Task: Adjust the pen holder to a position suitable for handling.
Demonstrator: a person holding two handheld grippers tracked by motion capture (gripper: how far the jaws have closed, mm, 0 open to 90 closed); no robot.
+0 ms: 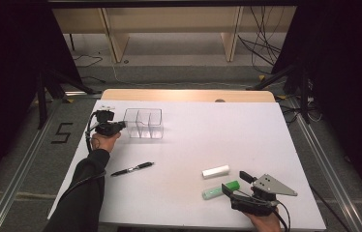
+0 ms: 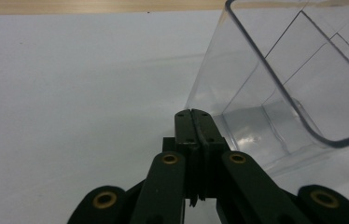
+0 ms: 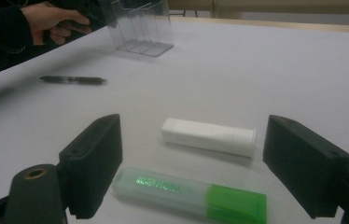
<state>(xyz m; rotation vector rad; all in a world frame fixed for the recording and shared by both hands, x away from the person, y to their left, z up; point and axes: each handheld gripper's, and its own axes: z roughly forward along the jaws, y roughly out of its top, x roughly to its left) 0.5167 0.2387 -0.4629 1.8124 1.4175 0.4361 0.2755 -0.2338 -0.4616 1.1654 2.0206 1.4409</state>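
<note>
A white table seen from above fills the middle of the high view, with a person's two hands coming in from the bottom edge, each holding a black two-jaw gripper. The left gripper sits in the upper left of the table, held by a hand in a dark sleeve, its tip right at the left wall of a clear plastic organizer with upright dividers. In the left gripper view its jaws are clenched together with nothing between them, low in the centre of the frame, and the clear organizer rises just to the right of them, tilted in that picture; whether the jaw tips actually touch its wall cannot be told. The right gripper lies at the lower right of the high view, its grey three-cornered plate on top, jaws spread apart and released. In the right gripper view the two black jaws stand at the lower left and lower right of the frame, and between them lie two things on the table: a green-capped translucent marker at the bottom, close to the left jaw, and a white eraser-like block just beyond it. Neither is gripped. A black pen lies alone on the table at lower left of centre in the high view, well apart from both grippers.
</note>
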